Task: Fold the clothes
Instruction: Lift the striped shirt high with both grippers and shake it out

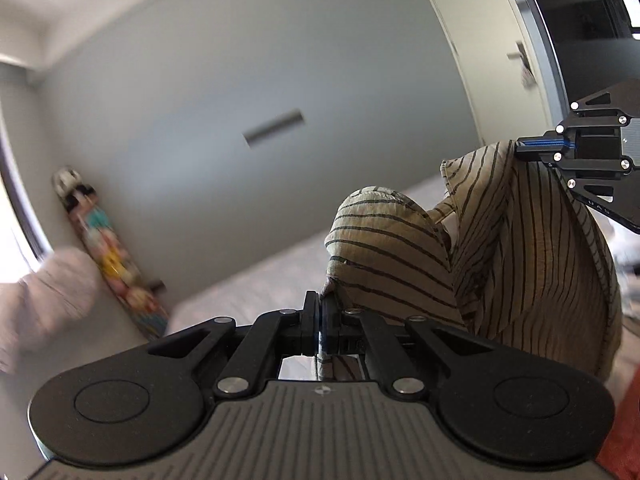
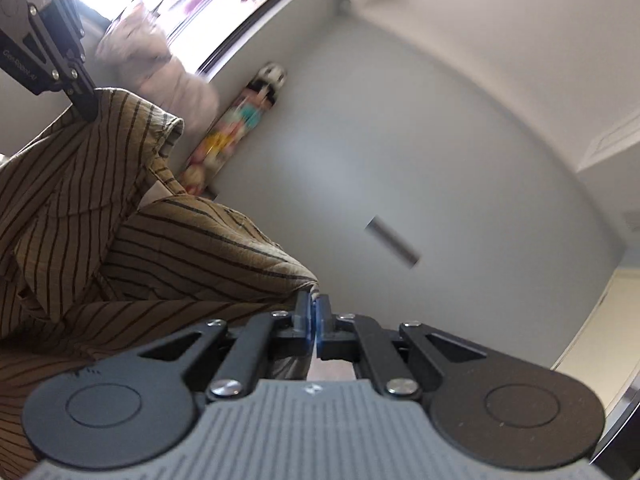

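**Striped shirt held aloft between 2 claws**

A tan shirt (image 1: 500,248) with thin dark stripes hangs in the air, pinched at 2 points along its upper edge. The left claw (image 1: 321,312) is clamped tight on a fold of the fabric, its black pads pressed together with cloth caught between them; the right claw (image 2: 314,314) is likewise closed on a corner of the same garment. In the left wrist view the right claw (image 1: 520,150) appears at the right edge, gripping the shirt's top, and in the right wrist view the left claw (image 2: 86,106) shows at the upper left, biting the cloth near the collar (image 2: 170,128). The shirt sags in loose folds between the 2 grips. Behind it stands a plain grey wall (image 1: 248,80) with a colourful skateboard (image 1: 108,252) leaning upright against it, beside a bright window (image 2: 224,4). A pale bed (image 1: 256,292) lies below the garment; whether the cloth touches it cannot be told.
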Available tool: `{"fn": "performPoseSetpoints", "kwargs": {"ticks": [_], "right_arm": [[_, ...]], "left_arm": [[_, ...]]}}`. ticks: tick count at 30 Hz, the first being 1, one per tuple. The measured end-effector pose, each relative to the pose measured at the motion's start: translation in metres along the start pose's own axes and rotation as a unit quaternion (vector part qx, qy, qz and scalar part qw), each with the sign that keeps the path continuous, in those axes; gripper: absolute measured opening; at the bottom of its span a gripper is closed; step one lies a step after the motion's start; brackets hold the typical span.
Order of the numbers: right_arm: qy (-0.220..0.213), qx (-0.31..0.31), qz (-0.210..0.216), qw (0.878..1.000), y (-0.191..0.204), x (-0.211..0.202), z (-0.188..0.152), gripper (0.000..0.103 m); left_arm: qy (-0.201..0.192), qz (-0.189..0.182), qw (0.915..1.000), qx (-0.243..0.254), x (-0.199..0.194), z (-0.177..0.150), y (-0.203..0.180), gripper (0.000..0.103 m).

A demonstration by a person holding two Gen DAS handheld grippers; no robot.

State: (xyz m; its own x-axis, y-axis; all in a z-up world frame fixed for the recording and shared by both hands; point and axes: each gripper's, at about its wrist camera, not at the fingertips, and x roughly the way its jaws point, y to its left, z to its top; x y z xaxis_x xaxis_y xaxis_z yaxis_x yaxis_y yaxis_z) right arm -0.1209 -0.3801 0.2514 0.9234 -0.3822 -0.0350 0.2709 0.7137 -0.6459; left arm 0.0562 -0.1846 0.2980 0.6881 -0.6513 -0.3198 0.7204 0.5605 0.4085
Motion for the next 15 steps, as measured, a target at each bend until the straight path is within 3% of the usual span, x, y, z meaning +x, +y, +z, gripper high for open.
{"fn": "performPoseSetpoints", "kwargs": {"ticks": [4, 8, 15], "right_arm": [[-0.071, 0.0, -0.053, 0.996, -0.031, -0.027, 0.056, 0.002], [-0.142, 0.006, -0.115, 0.983, -0.064, -0.062, 0.104, 0.002], [-0.191, -0.017, -0.172, 0.966, -0.1, -0.115, 0.153, 0.002]], "left_arm": [[-0.066, 0.048, 0.9967, -0.003, -0.052, 0.042, 0.014, 0.0], [-0.135, 0.06, 0.9889, -0.015, -0.1, 0.076, 0.012, 0.0], [-0.199, 0.08, 0.9767, -0.008, -0.148, 0.105, -0.003, 0.0]]}}
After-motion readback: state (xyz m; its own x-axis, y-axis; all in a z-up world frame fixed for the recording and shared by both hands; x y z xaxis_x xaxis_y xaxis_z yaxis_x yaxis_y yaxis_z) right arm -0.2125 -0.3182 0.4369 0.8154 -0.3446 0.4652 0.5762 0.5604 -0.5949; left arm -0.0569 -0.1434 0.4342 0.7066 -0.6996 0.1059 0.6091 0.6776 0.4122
